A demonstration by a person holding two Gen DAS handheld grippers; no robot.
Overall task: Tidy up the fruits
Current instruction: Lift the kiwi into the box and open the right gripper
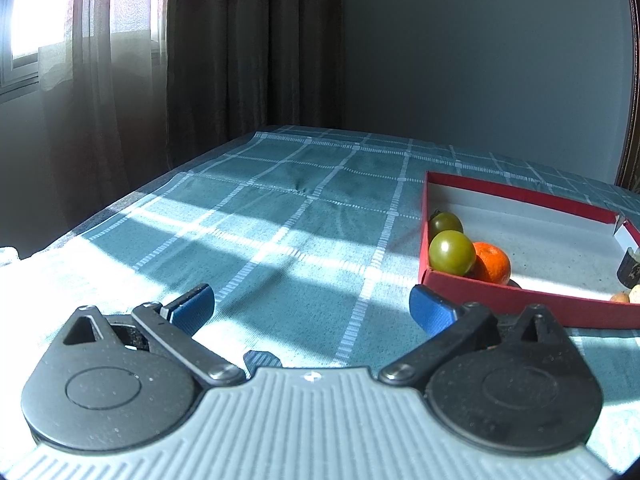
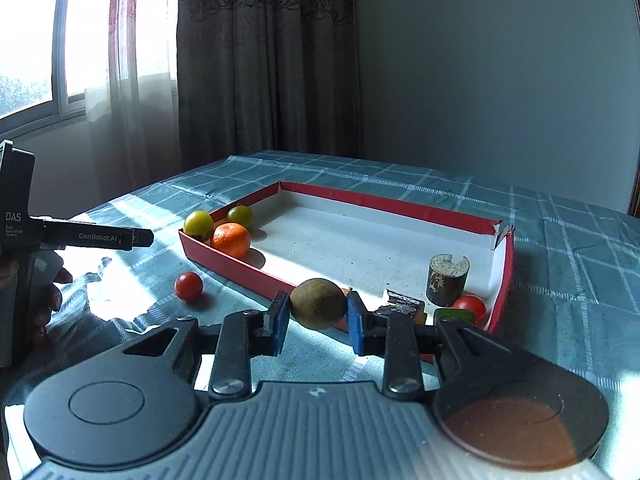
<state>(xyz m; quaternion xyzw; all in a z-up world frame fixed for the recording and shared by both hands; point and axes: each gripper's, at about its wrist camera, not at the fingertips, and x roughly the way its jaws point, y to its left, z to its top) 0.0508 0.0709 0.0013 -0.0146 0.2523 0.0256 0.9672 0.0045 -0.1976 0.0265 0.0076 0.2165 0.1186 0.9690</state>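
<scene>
Tabletop (image 2: 560,240) under a teal checked cloth (image 1: 280,208), shallow red tray (image 2: 400,204) lying right of centre, one red tomato (image 2: 188,285) on the cloth just beside its near-left wall

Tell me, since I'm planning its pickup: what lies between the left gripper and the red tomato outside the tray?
In the right wrist view, only bare checked tablecloth separates the left gripper from the red tomato.

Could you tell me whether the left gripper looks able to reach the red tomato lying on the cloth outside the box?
Probably yes: the left gripper is open and empty, and only bare tablecloth separates it from the red tomato.
</scene>
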